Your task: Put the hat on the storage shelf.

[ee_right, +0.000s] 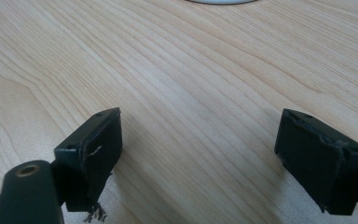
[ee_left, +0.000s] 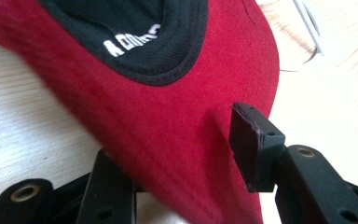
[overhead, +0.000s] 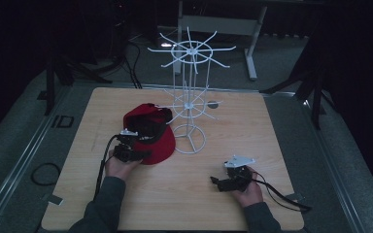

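**Red cap between the left jaws, right gripper spread over bare wood**

A red cap [overhead: 150, 133] lies on the wooden table [overhead: 184, 204], left of the middle and nearer the far edge than the near one. It rests upside down, its black lining [ee_left: 135, 37] facing up with some white lettering on the inner band; nothing can be seen inside the crown. Its brim points toward the near edge.

The left gripper [overhead: 128, 148], held in the person's left hand [overhead: 119, 167], is at the cap's near side. In the left gripper view the red brim [ee_left: 177, 140] runs between the two black jaws, one jaw under the fabric and the other beside its edge. The jaws stand apart with the brim in the gap; whether they press on it cannot be told.

Just right of the cap, touching or nearly touching its edge, stands a white wire rack [overhead: 189, 87] with a ring base and two tiers of spoke hooks, all bare.

The right gripper [overhead: 223, 183], in the right hand [overhead: 250, 191], sits toward the near right corner, well apart from cap and rack. Its jaws are spread wide over bare wood grain, holding nothing.
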`<state>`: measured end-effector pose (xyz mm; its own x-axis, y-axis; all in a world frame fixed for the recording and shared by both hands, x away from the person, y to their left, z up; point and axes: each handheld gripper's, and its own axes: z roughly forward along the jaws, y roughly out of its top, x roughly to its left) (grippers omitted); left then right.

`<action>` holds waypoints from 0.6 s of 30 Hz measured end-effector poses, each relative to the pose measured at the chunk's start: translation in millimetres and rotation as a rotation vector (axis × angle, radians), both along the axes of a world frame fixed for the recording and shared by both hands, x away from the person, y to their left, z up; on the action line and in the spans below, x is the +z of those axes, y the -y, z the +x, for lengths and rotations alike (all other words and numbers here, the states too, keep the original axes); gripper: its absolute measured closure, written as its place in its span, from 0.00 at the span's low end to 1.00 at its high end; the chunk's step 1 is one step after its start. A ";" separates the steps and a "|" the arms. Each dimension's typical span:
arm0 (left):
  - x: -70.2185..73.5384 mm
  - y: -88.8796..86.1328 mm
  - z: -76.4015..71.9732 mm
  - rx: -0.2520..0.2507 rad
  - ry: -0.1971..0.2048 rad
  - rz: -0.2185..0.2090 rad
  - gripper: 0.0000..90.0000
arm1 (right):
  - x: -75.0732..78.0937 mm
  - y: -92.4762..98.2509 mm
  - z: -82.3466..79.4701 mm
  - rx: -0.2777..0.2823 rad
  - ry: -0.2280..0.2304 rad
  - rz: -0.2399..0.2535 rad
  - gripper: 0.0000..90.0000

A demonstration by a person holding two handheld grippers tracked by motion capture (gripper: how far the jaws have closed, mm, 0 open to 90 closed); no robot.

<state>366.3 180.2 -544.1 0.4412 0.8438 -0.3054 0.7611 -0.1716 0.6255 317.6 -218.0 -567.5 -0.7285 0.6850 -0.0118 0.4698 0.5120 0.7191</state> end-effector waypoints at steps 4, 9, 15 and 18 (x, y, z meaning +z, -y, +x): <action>-1.7 -1.3 2.6 -0.010 -0.021 -0.027 0.66 | 0.0 0.0 0.0 0.000 0.000 0.000 0.16; 0.8 -0.8 0.0 -0.026 -0.002 -0.017 0.71 | 0.0 0.0 0.0 0.000 0.000 0.000 0.16; 9.8 1.0 -7.2 0.001 0.072 0.016 0.82 | 0.0 0.0 0.0 0.000 0.000 0.000 0.16; 12.9 -1.2 -11.6 0.007 0.097 0.012 0.88 | 0.0 0.0 0.0 0.000 0.000 0.000 0.16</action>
